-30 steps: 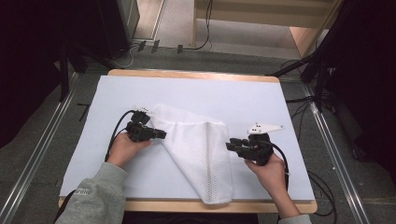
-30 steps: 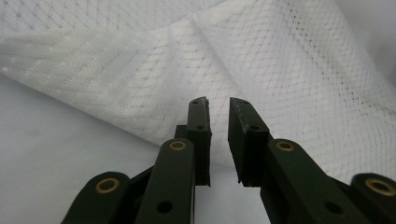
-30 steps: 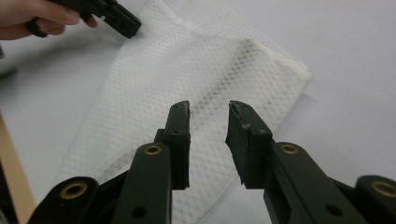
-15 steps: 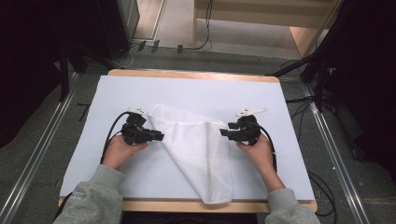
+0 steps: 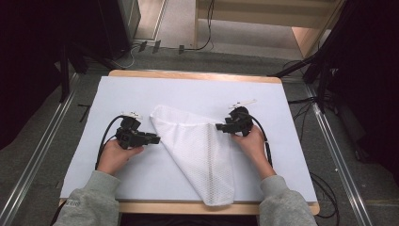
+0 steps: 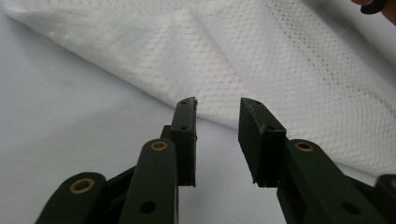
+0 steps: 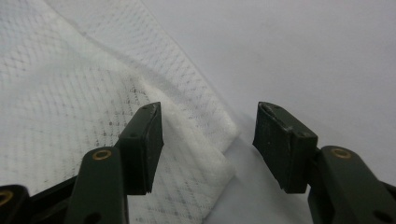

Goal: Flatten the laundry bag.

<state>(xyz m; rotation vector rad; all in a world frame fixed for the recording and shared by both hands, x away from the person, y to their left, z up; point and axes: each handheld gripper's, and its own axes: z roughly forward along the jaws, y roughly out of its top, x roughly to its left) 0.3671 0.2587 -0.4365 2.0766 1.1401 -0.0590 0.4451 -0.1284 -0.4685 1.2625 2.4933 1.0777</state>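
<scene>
While both hands rest on the table (image 5: pixel 197 92):
Mesh cloth (image 5: pixel 200 150): folded, at middle.
Left gripper (image 5: pixel 153 139): jaws apart, at cloth's left edge.
Right gripper (image 5: pixel 221 127): jaws wide, around right corner.

Mesh cloth (image 5: pixel 200 150) on table (image 5: pixel 197 94), between tongs

No legible text, label, brand, number or sign anywhere in these views.

White mesh cloth (image 6: pixel 280 60) runs past the left gripper view's top edge; its corner (image 7: pixel 205 163) leaves the right gripper view's bottom edge.
</scene>
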